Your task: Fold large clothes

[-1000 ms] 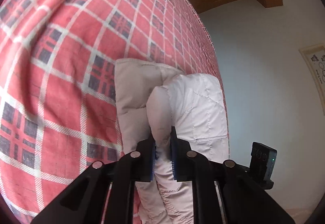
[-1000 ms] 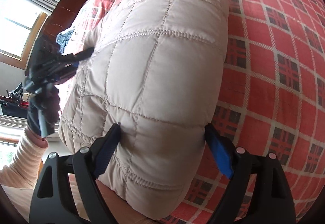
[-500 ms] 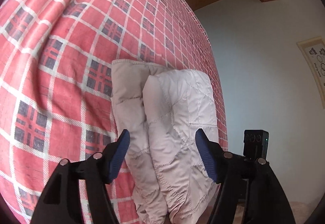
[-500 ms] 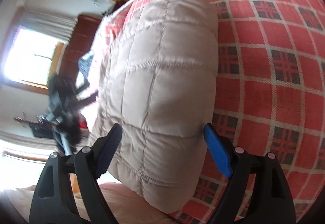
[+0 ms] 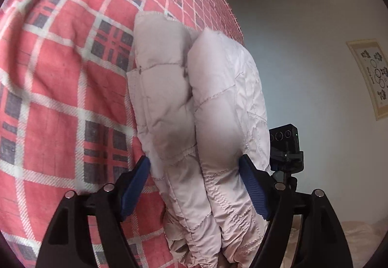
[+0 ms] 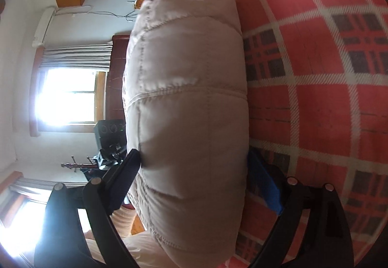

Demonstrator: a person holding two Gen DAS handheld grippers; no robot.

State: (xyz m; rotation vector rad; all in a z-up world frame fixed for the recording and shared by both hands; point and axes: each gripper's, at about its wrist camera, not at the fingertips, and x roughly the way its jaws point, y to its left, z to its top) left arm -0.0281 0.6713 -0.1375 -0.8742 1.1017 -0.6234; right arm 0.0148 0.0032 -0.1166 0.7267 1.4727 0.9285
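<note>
In the left wrist view, the red plaid bedspread [image 5: 60, 98] fills the left of the frame; at centre lies the pale beige quilted puffer garment [image 5: 194, 103], doubled into two thick layers. The left gripper [image 5: 195, 185] stands wide open, its blue pads flanking both layers near the bottom. In the right wrist view the garment [image 6: 186, 98] bulges through the centre, and the right gripper [image 6: 194, 178] is likewise spread, jaws astride the bundle (contact unclear). Judging from this, a fold is finished; next, both should close together for another fold.
</note>
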